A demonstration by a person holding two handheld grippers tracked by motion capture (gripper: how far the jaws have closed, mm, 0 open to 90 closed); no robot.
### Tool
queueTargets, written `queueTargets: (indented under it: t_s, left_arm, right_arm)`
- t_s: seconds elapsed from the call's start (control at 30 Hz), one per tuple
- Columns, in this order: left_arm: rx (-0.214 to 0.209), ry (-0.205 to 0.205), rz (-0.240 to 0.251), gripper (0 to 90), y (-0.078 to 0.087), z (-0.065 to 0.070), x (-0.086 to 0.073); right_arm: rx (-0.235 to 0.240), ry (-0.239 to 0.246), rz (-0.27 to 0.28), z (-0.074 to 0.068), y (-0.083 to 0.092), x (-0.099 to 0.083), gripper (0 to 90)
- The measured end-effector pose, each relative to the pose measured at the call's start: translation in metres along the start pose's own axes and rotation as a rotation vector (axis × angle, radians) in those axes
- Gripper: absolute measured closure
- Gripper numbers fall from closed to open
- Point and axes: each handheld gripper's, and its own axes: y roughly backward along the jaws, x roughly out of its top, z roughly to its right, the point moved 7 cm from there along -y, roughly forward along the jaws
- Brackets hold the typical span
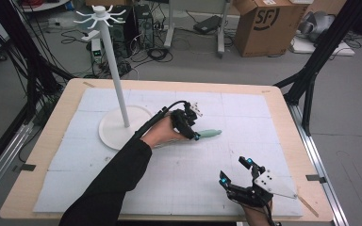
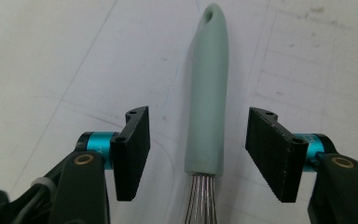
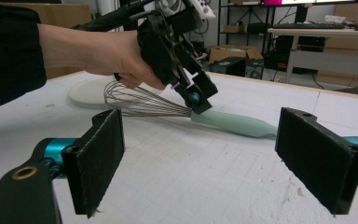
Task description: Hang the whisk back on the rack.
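Note:
A whisk with a pale green handle [image 1: 210, 133] lies flat on the white mat, its handle pointing right and its steel wires [image 3: 142, 103] under the person's left hand. My left gripper [image 1: 195, 135] is lowered over the wire end of the handle [image 2: 207, 93]. Its jaws stand on either side of the handle with a gap each side, and the pads [image 2: 133, 151] do not touch it. From the right gripper view, the left gripper [image 3: 196, 100] tilts down onto the handle [image 3: 237, 124]. My right gripper [image 1: 234, 170] rests near the table's front right, open [image 3: 205, 158] with nothing between its jaws.
A tall white hook stand [image 1: 117, 70] rises from a round base [image 1: 111, 132] at the left, just behind the left hand. The white gridded mat [image 1: 245, 108] covers most of the wooden table [image 1: 283, 94]. A cardboard box [image 1: 266, 23] sits on the floor beyond.

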Motion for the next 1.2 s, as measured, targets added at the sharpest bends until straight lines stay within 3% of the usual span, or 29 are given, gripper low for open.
queueTargets:
  t_s: [0.43,0.77,0.87,1.1,1.2]
  left_arm:
    - [-0.022,-0.023,-0.129,43.1,-0.016,0.003,-0.001]
    - [-0.034,-0.017,-0.153,46.8,-0.019,0.001,-0.002]
    - [-0.039,-0.033,-0.196,46.8,-0.023,0.003,-0.003]
    - [-0.054,-0.010,-0.197,47.0,-0.025,0.002,-0.002]
    - [-0.063,-0.012,-0.192,51.6,-0.025,0.002,-0.001]
  right_arm:
    - [-0.007,-0.008,0.004,0.003,0.001,0.000,14.4]
    - [-0.014,-0.019,0.009,0.005,0.003,0.001,14.4]
    - [-0.014,-0.022,0.012,0.005,0.003,0.001,14.5]
    - [-0.018,-0.026,0.015,0.008,0.003,0.001,14.5]
    - [-0.019,-0.028,0.017,0.009,0.004,0.001,14.5]
